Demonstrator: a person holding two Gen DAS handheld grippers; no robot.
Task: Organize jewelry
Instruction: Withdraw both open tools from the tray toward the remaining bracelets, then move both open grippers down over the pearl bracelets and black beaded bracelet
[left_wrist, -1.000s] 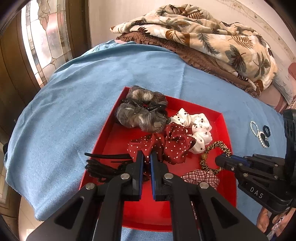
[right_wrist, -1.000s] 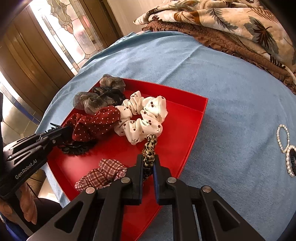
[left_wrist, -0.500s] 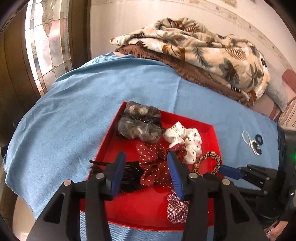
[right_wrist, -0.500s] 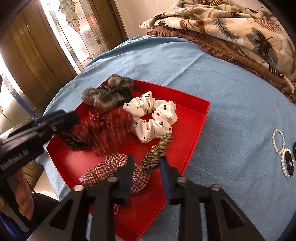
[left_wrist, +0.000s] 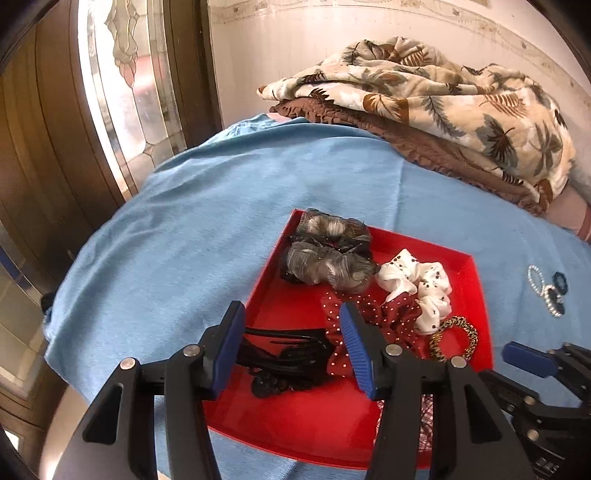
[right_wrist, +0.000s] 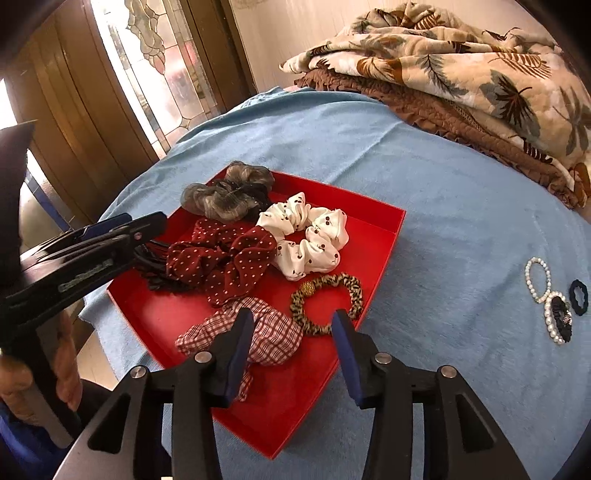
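Plaid scrunchie (right_wrist: 255, 332) half hidden behind right gripper (right_wrist: 293, 354), jaws just parted, empty

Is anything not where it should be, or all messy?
Yes. The pearl bracelets and a small dark hair tie lie out on the blue cloth, apart from the red tray where the scrunchies sit piled. Nothing looks broken or spilled.

left tool (left_wrist: 291, 339): just opened, empty | right tool (right_wrist: 291, 343): just opened, empty
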